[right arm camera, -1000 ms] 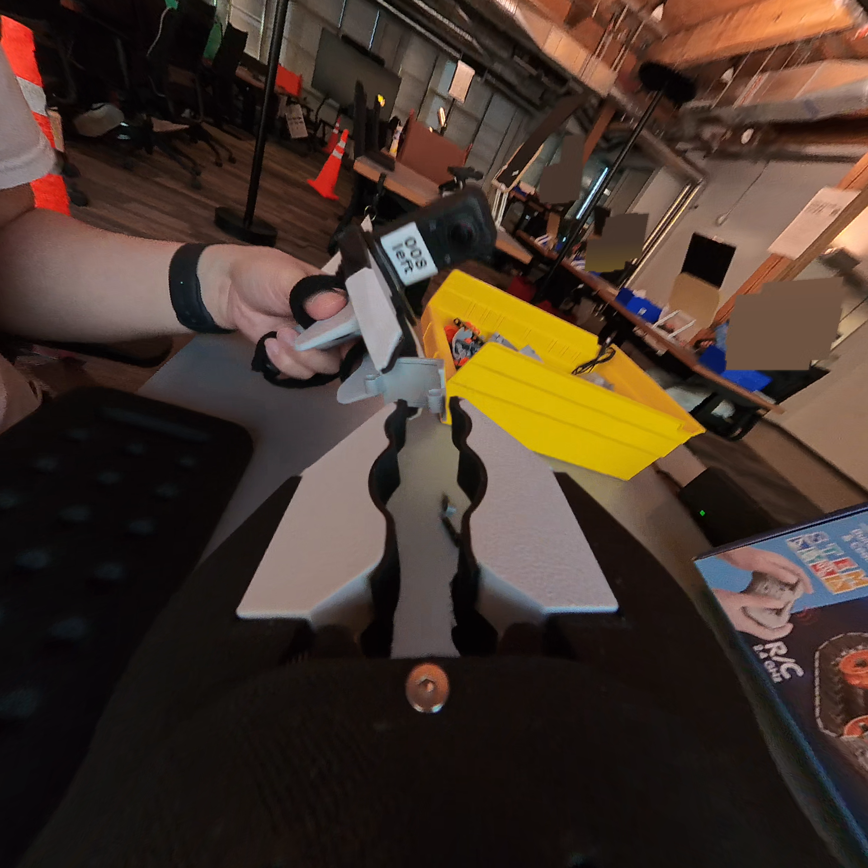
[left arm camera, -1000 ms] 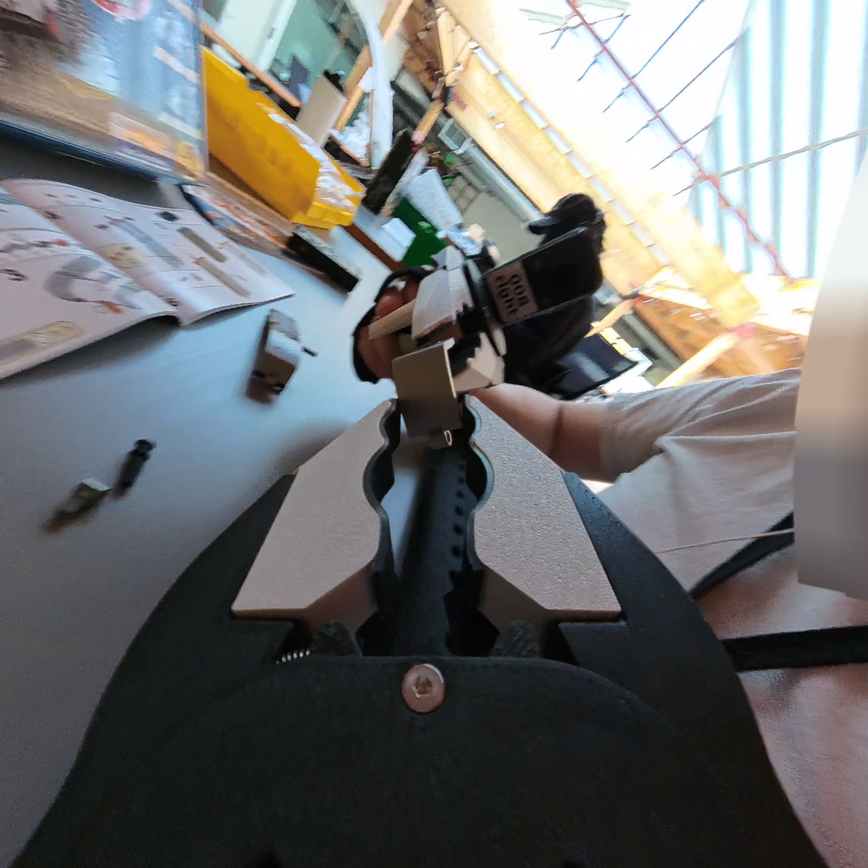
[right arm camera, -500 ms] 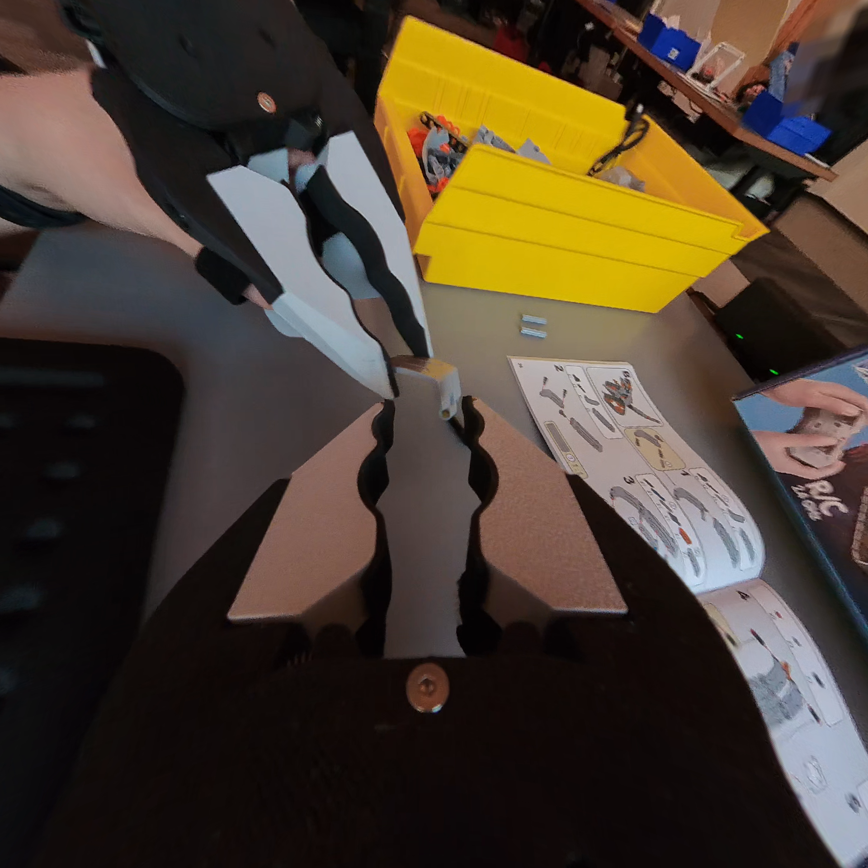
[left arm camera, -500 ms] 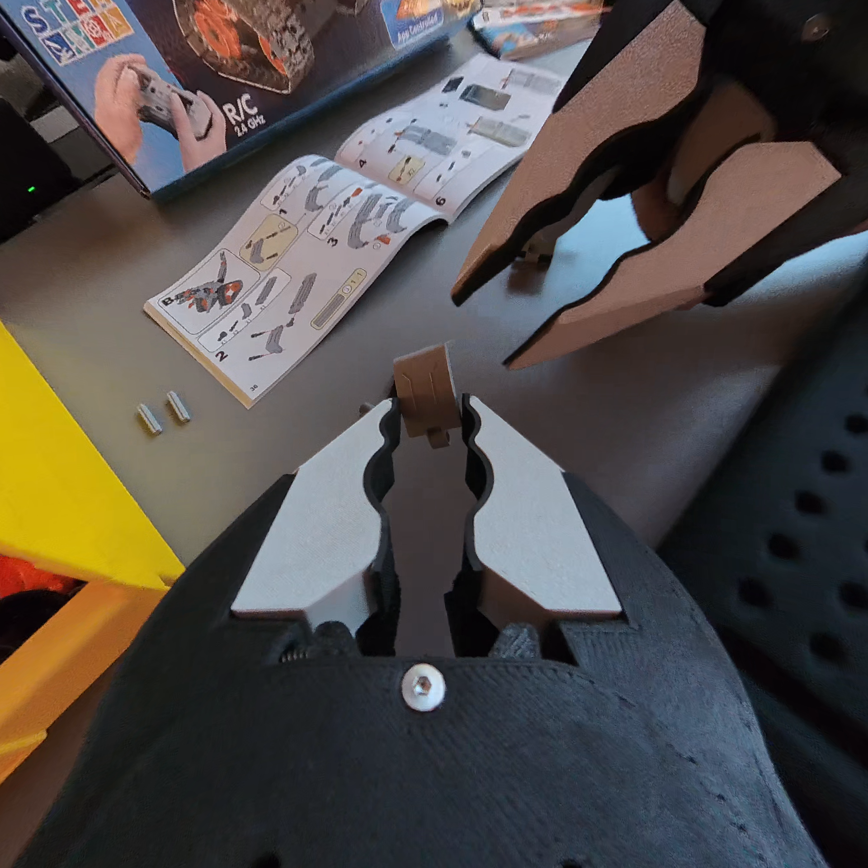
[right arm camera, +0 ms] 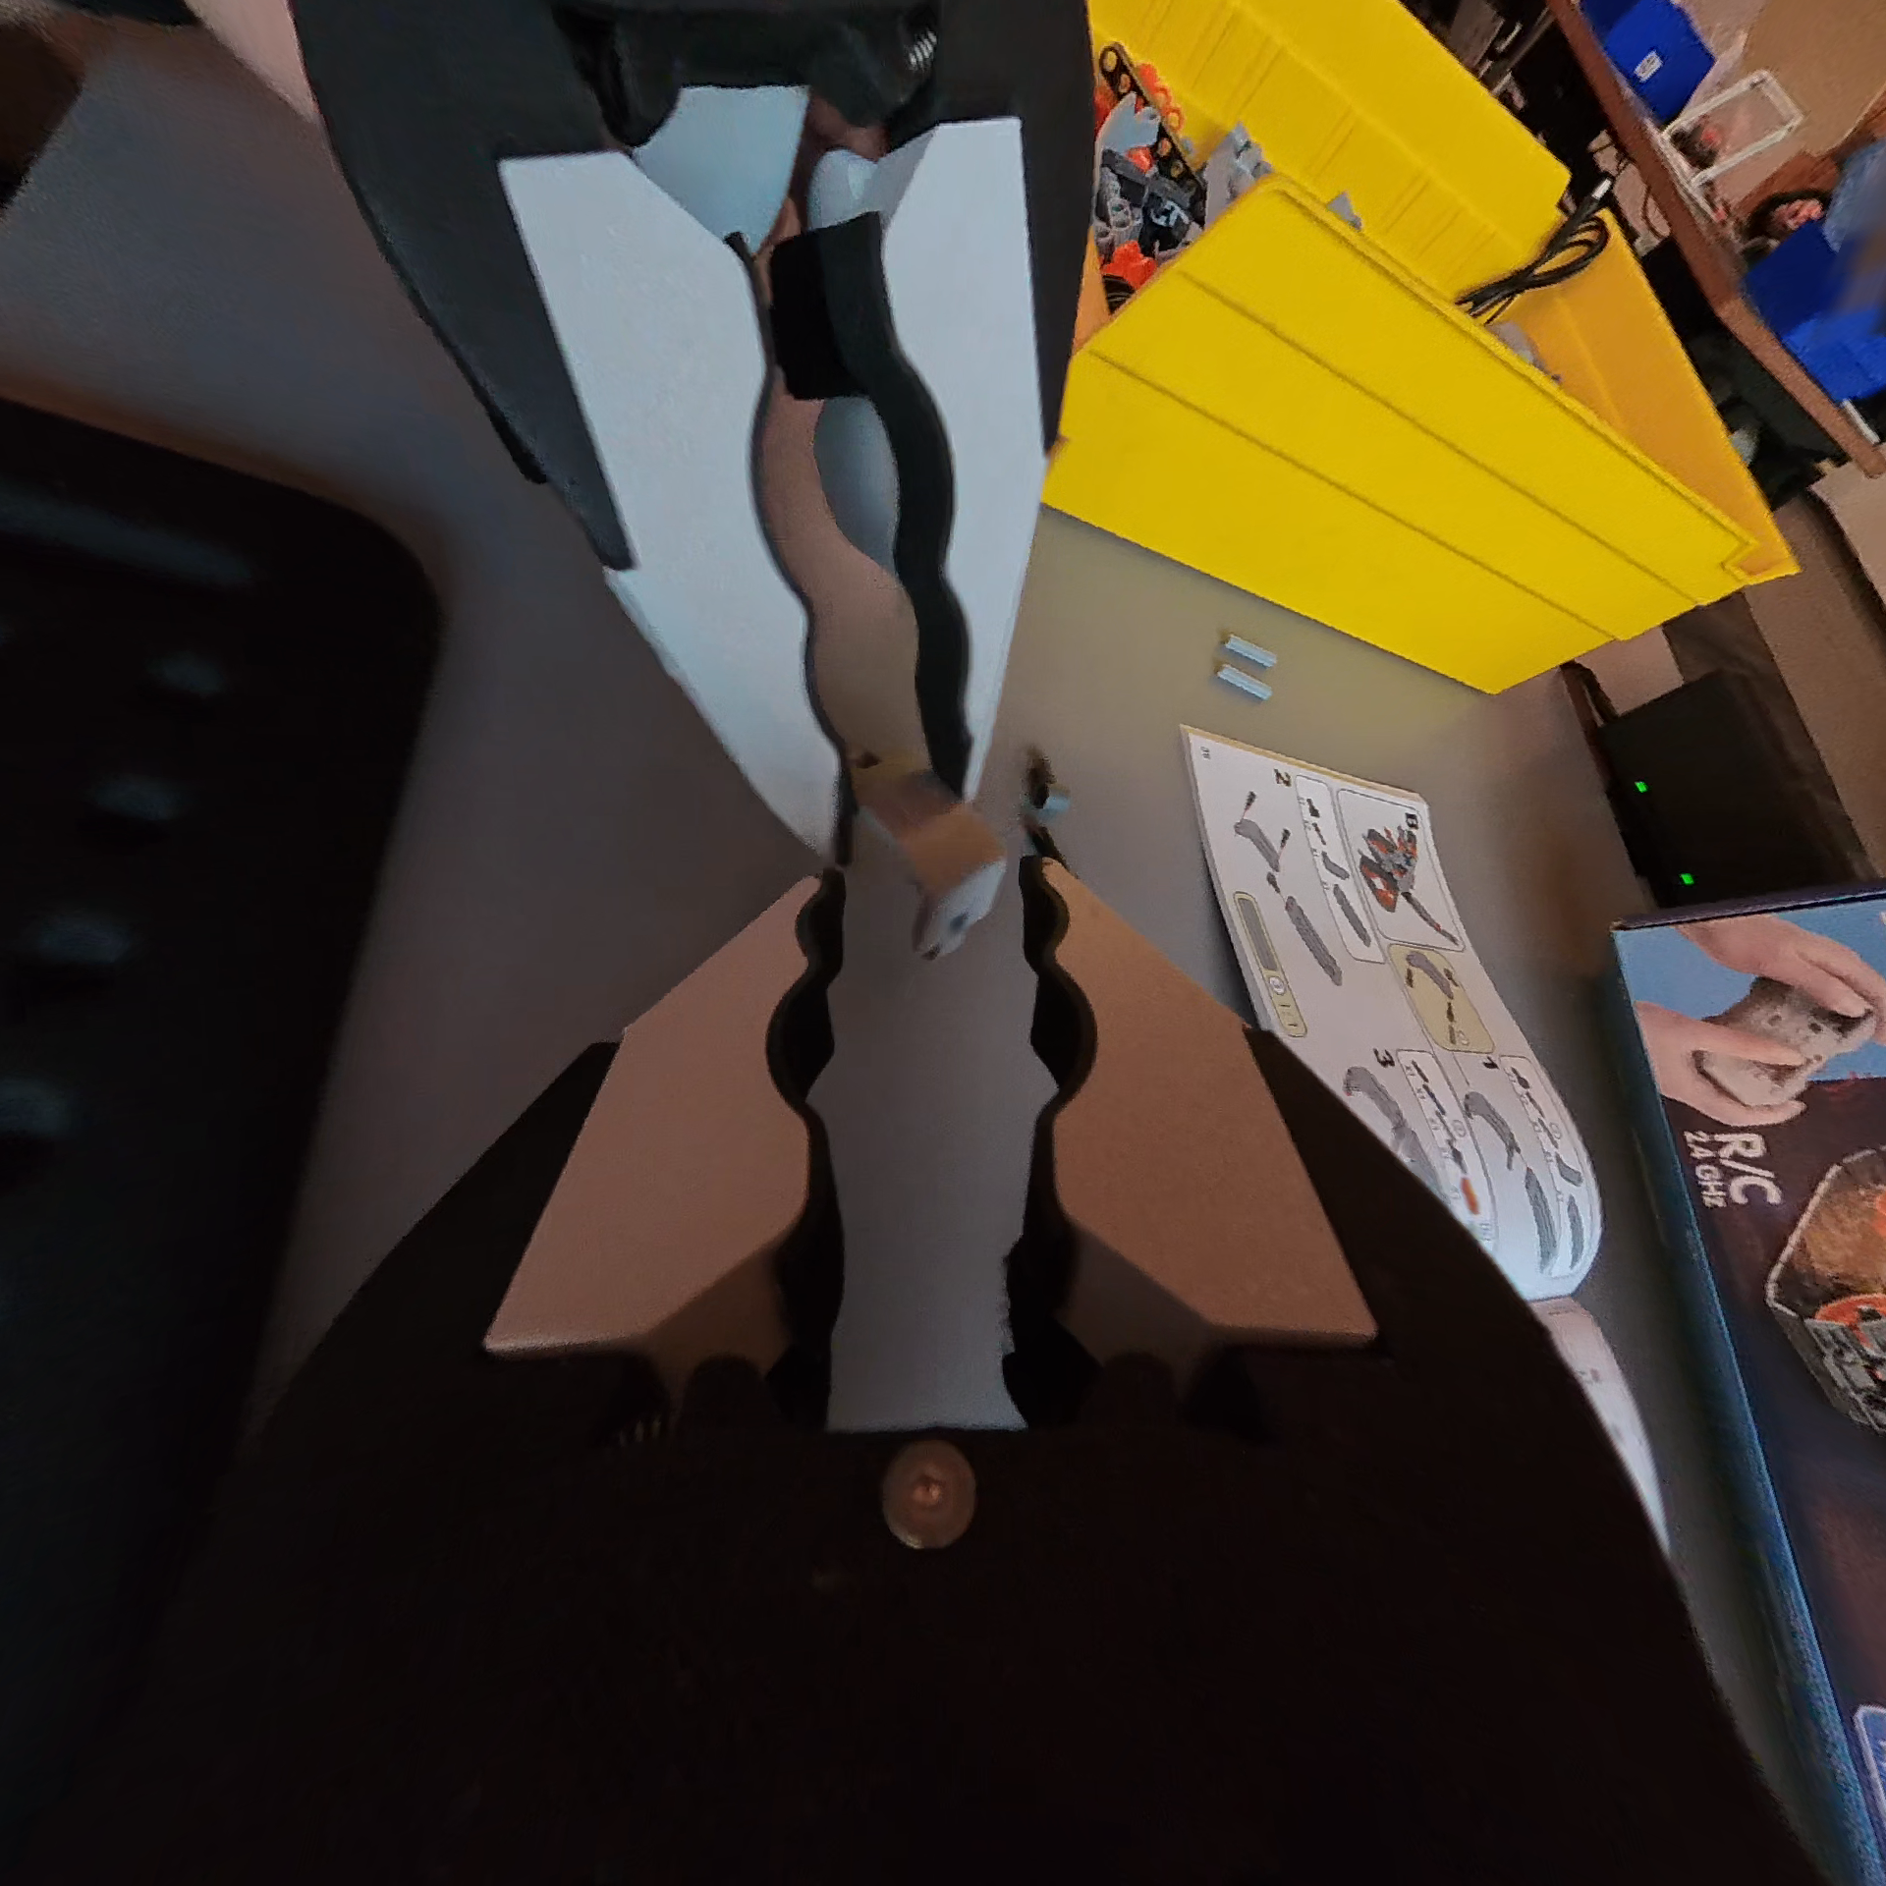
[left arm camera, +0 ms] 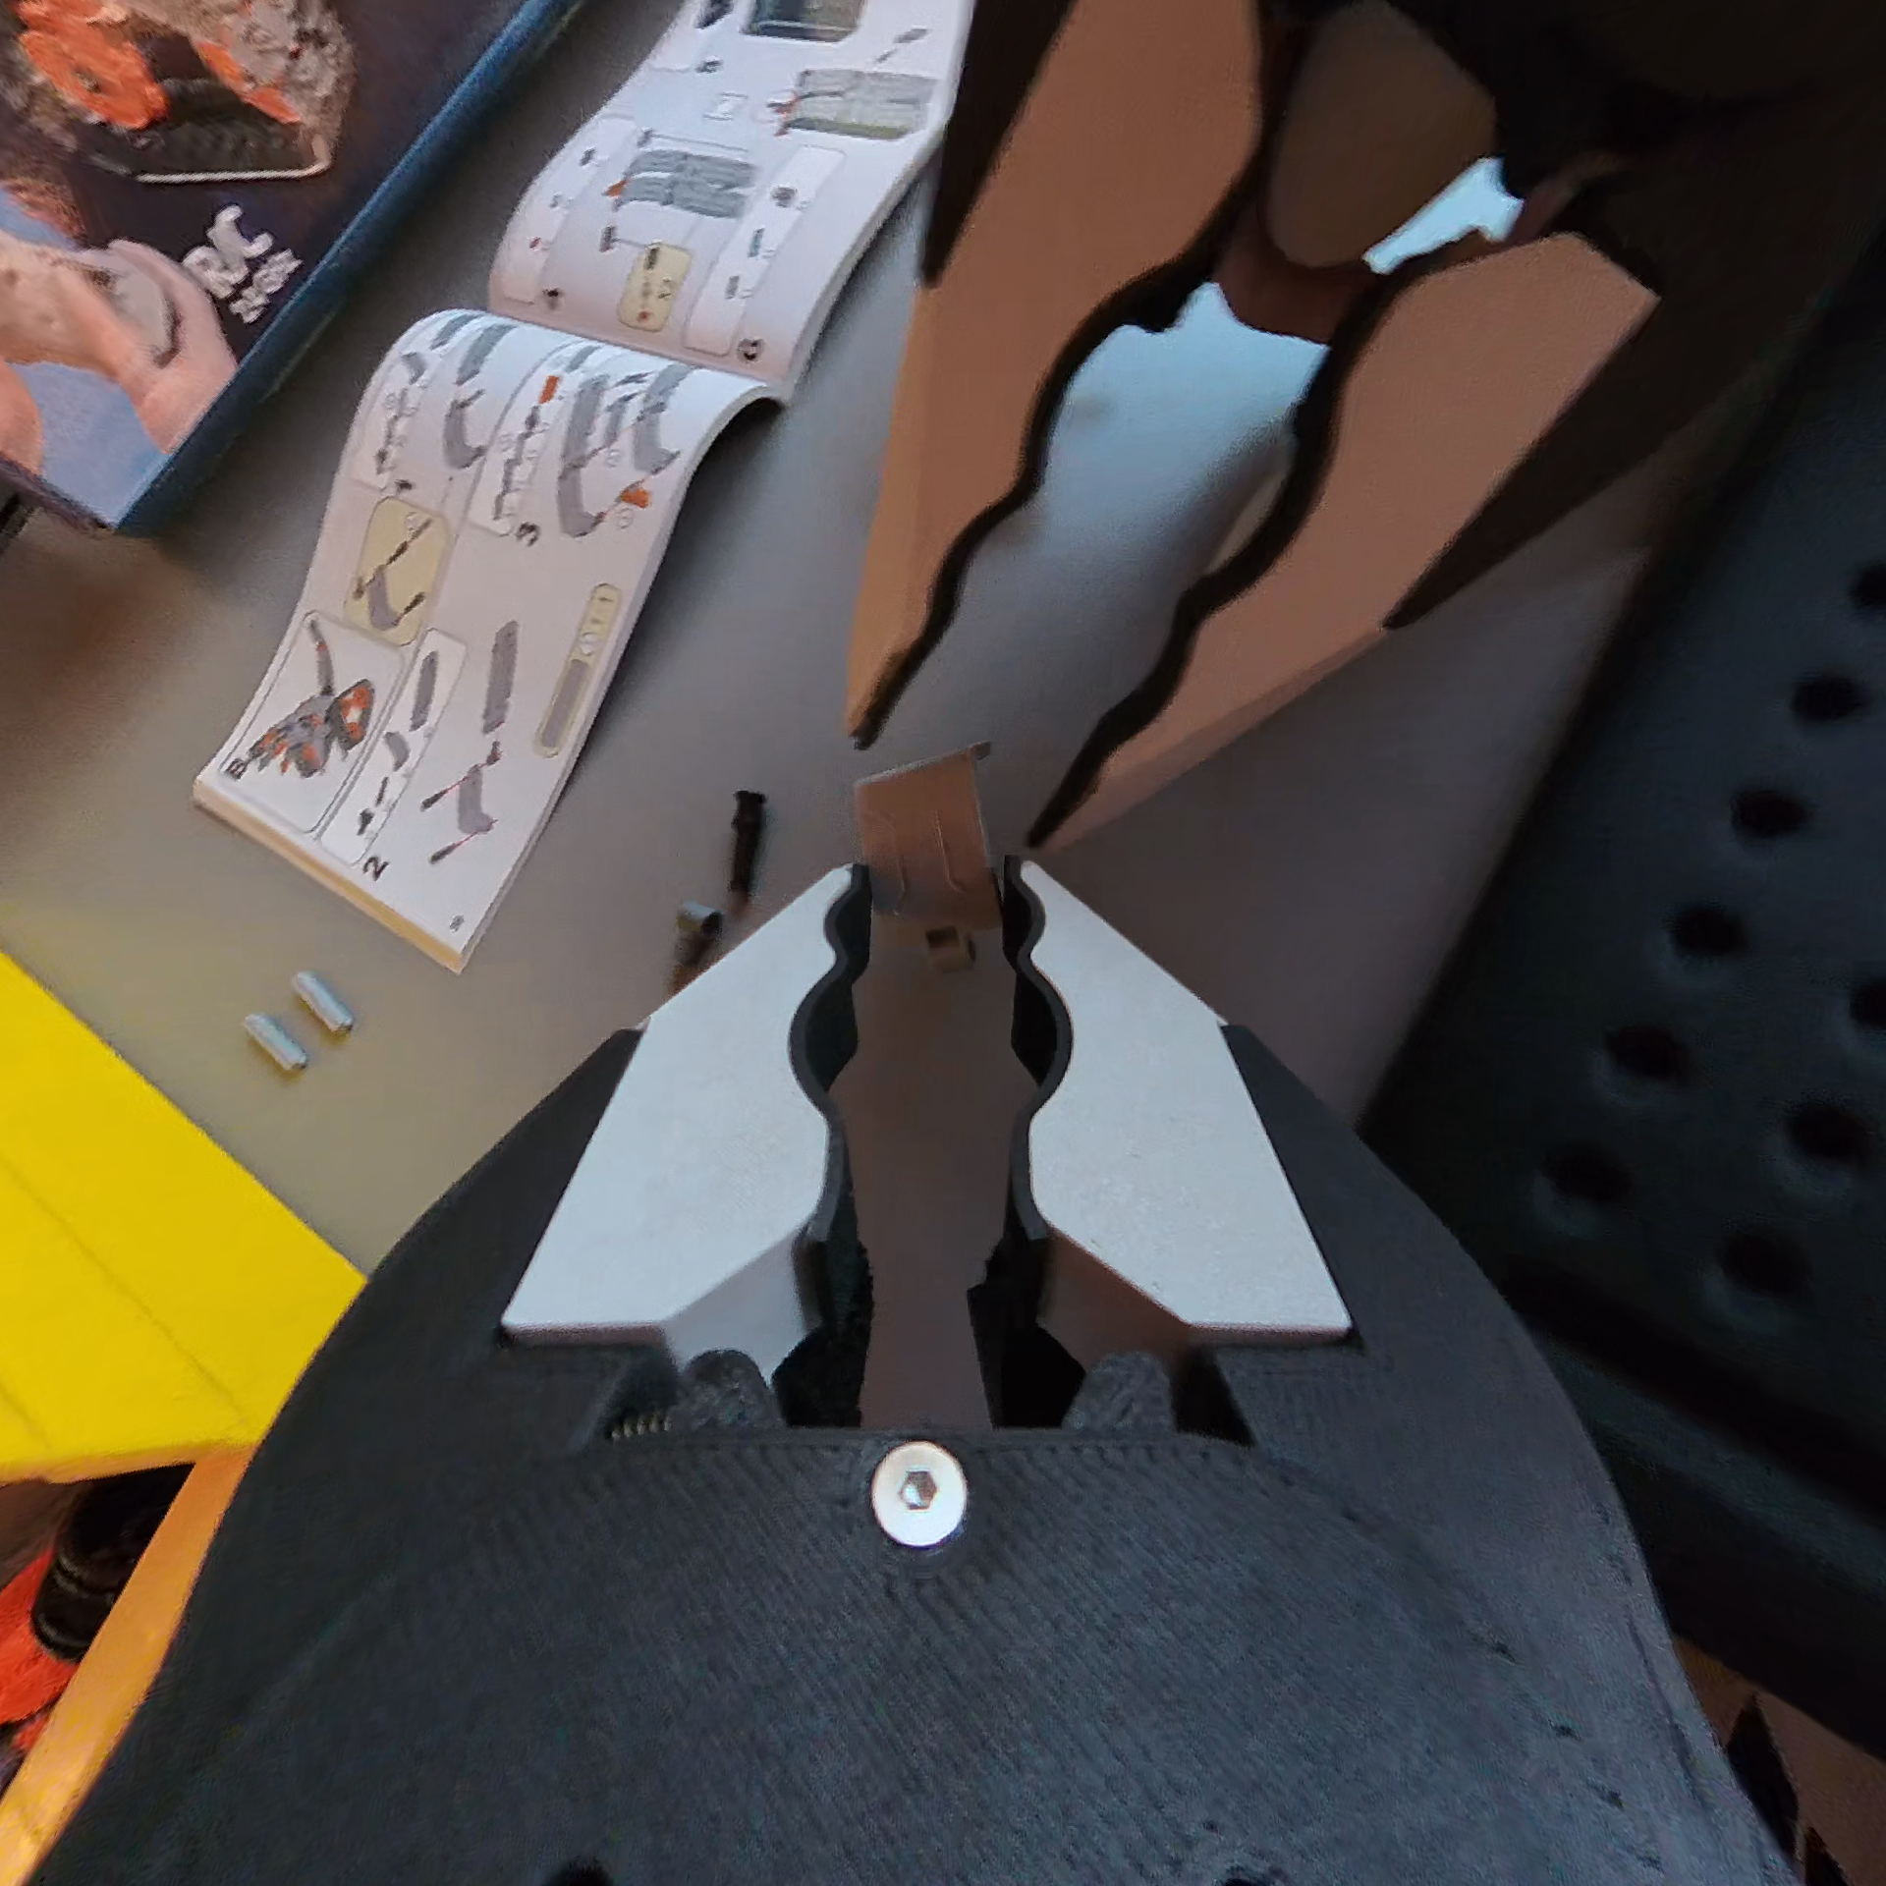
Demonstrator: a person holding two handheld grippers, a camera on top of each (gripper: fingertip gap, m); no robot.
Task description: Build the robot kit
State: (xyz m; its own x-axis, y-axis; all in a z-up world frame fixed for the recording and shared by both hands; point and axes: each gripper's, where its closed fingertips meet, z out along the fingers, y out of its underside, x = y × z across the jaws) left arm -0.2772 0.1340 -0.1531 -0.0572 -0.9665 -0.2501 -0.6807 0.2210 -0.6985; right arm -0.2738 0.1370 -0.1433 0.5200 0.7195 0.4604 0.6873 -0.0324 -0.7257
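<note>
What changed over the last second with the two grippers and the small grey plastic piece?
Both grippers swung down from facing the room to the table. The right gripper closed in, tips flanking the small grey plastic piece. The left gripper stayed shut on it.

Colours on my table

My left gripper [left arm camera: 931,876] has black and grey fingers. The bin [right arm camera: 1357,449] is bright yellow, the table [left arm camera: 184,919] is grey, the booklet [left arm camera: 531,572] is white, the box [right arm camera: 1776,1204] is blue.
</note>
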